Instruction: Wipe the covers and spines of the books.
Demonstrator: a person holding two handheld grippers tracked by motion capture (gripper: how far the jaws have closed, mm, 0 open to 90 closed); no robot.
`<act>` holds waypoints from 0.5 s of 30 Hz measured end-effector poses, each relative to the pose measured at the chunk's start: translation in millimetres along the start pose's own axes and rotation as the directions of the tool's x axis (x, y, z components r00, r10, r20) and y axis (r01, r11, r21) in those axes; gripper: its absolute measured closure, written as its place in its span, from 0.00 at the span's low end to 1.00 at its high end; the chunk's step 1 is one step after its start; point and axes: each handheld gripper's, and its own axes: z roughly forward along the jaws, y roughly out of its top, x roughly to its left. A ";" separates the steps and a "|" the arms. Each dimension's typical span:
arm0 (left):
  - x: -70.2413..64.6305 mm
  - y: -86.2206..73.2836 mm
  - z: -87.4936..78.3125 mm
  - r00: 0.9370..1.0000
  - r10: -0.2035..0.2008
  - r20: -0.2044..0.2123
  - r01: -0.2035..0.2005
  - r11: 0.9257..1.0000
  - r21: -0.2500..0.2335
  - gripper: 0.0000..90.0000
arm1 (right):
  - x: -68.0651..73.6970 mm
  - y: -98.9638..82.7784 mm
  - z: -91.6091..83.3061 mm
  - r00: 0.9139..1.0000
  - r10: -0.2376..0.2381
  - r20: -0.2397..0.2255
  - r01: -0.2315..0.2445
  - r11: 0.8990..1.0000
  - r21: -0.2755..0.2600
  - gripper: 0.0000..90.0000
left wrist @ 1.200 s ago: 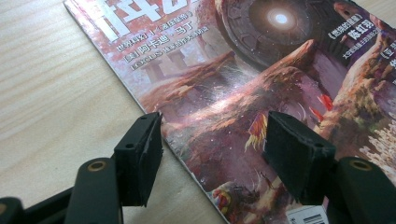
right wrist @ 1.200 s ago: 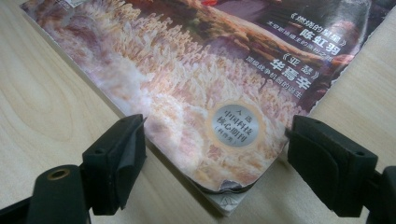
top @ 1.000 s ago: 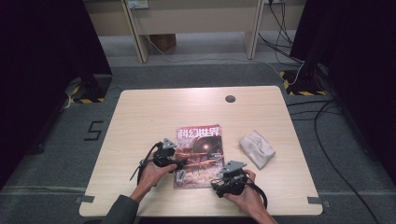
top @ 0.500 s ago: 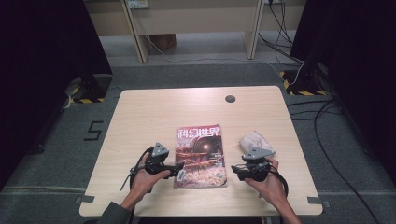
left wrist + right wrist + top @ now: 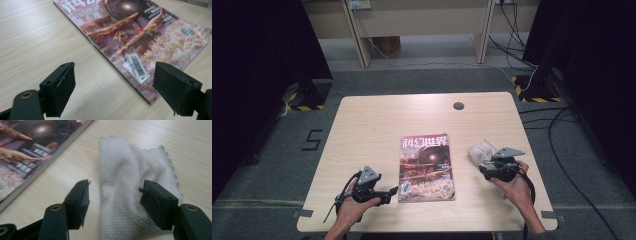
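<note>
Pale wood worktop [image 5: 377,125]: left tongs [image 5: 113,87] spread beside magazine [image 5: 426,167]; right tongs [image 5: 113,202] spread, straddling grey cloth [image 5: 125,195].

A magazine [image 5: 426,168] lies mid-worktop [image 5: 377,125]. The cloth [image 5: 481,150] lies to its right, well apart; a small round hole [image 5: 458,106] sits behind both, near the far edge.

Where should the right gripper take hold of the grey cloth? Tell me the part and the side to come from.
Grip the raised fold running down the middle of the grey cloth, coming from the near end where the right gripper already straddles it. The flat scalloped edge hugs the table; the bunched ridge likely gives the jaws something to pinch.
</note>
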 end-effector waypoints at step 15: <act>1.1 -10.3 -3.2 1.000 0.016 -0.014 -0.016 1.000 0.022 0.19 | -18.3 1.9 25.3 1.000 -0.009 0.021 0.007 0.996 0.094 0.65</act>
